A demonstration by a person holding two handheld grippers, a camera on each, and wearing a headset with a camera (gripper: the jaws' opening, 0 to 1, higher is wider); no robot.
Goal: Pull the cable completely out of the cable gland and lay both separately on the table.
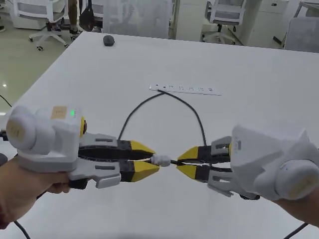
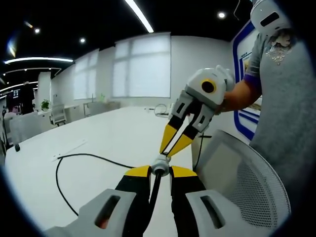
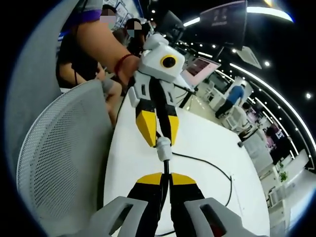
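Note:
My left gripper point(image 1: 153, 160) comes in from the left over the white table point(image 1: 239, 74) and is shut on the small white cable gland point(image 1: 161, 160). Facing it tip to tip, my right gripper point(image 1: 180, 162) is shut on the black cable point(image 1: 192, 109) just beside the gland. The cable loops away across the table and back. In the left gripper view the gland point(image 2: 160, 164) sits between my yellow tips point(image 2: 161, 171), with the right gripper point(image 2: 169, 152) just beyond. In the right gripper view the cable point(image 3: 167, 167) runs from my jaws point(image 3: 167, 177) to the gland point(image 3: 163, 144).
A white strip point(image 1: 184, 89) lies flat at the far end of the cable loop. A dark round object point(image 1: 108, 40) sits near the table's far edge. Office chairs point(image 1: 45, 15) stand beyond. A grey mesh chair back point(image 2: 237, 182) is close to the table's near side.

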